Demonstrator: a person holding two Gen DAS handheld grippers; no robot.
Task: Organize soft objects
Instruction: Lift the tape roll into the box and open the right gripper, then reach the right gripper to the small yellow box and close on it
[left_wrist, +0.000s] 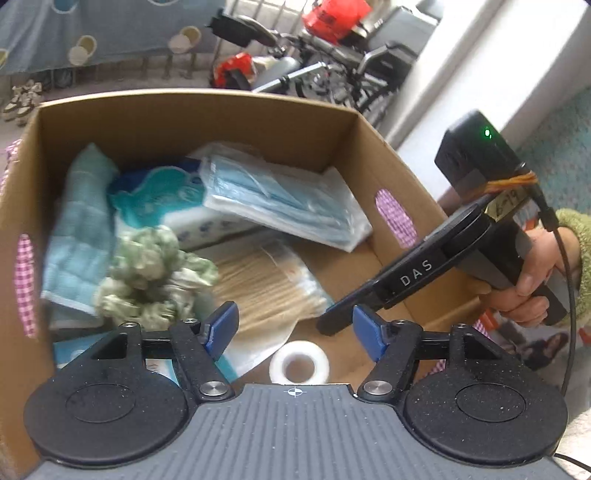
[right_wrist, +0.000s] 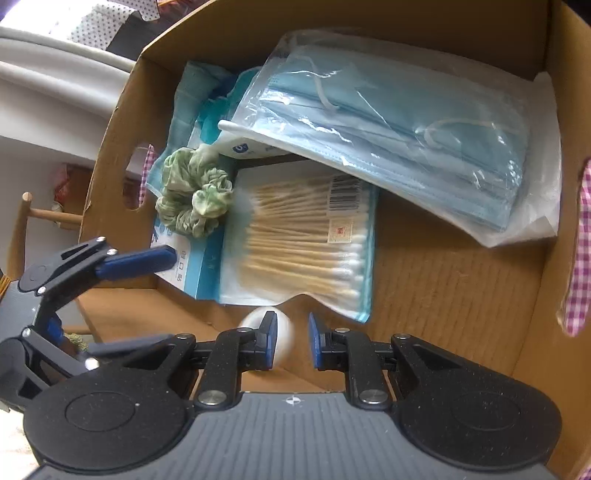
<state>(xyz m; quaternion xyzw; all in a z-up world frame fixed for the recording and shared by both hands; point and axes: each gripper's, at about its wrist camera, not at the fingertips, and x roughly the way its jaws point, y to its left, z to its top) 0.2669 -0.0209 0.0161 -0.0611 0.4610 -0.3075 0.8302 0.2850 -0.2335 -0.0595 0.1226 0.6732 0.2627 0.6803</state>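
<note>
**Hidden, cropped and blurred in the box**

The green scrunchie (left_wrist: 155, 273) is motion-blurred in the left wrist view. The mask pack (right_wrist: 399, 122) hides part of the tissue pack (right_wrist: 236, 144) beneath. The right gripper (right_wrist: 293, 339) covers part of the blurred white tape roll (right_wrist: 286, 339). The cardboard box (right_wrist: 546, 258) runs off the frame's right edge.

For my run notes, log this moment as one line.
left gripper open, empty | right gripper open, empty | scrunchie in box
</note>
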